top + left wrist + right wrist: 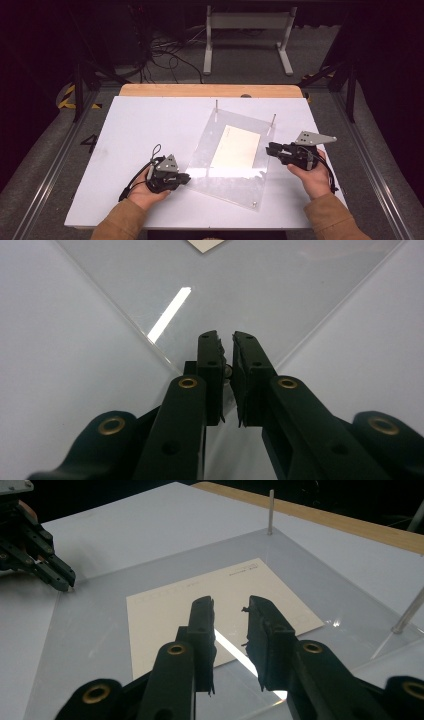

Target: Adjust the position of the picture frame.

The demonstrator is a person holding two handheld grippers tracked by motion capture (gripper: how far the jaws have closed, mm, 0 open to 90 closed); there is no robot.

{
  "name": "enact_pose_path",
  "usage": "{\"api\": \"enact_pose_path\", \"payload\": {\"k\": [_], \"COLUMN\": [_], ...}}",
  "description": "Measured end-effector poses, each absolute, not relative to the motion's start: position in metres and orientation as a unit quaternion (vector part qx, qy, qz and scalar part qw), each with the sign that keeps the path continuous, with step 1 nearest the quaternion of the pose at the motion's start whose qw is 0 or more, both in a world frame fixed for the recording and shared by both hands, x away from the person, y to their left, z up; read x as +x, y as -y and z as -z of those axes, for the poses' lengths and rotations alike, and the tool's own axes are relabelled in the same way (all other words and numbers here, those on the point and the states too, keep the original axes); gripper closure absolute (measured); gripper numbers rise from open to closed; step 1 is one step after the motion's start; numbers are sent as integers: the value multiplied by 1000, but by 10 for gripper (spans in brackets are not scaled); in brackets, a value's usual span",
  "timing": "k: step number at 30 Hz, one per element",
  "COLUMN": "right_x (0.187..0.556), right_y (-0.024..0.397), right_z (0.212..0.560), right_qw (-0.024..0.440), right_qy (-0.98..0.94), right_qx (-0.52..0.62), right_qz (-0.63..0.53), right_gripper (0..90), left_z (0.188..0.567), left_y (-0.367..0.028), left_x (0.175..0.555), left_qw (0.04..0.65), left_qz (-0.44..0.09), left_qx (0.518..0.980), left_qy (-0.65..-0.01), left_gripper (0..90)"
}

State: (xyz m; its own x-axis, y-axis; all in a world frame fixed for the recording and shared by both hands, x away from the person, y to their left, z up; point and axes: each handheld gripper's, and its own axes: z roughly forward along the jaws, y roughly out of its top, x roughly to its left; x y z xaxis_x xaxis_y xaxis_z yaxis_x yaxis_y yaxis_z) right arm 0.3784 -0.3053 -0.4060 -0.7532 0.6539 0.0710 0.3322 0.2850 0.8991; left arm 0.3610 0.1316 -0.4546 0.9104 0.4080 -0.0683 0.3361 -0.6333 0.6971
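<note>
A clear acrylic sheet (227,186) lies at an angle on the white table (135,130), with a cream paper (236,146) flat in its middle. My left gripper (186,177) is at the sheet's near-left corner (165,357). Its jaws are closed to a narrow slit, and a small metal pin (228,369) sits pinched between the pads. My right gripper (268,148) hovers at the sheet's right edge and points left across it. Its jaws (231,601) stand apart over the paper (165,610) with nothing between them. In the right gripper view the left gripper (65,582) touches the far corner.
Two thin upright metal rods (216,105) (274,119) stand at the sheet's far corners. A small screw (254,203) marks its near-right corner. A wooden strip (210,90) runs along the table's far edge, with a white frame (247,35) and cables on the floor beyond.
</note>
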Motion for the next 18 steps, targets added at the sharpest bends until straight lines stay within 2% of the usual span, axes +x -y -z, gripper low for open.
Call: {"api": "enact_pose_path", "payload": {"k": [7,18], "right_x": [366,360], "right_y": [326,338], "right_z": [414,417], "right_qw": [164,147], "right_qy": [-770,-776], "right_qx": [335,360], "right_qz": [-517,-496], "right_gripper": [705,693], "left_z": [451,449], "left_y": [-120,-101], "left_x": [341,314], "left_qw": [359,351], "left_qz": [-23,21], "left_qx": [919,930], "left_qy": [-160,-104], "left_gripper": [830,829]}}
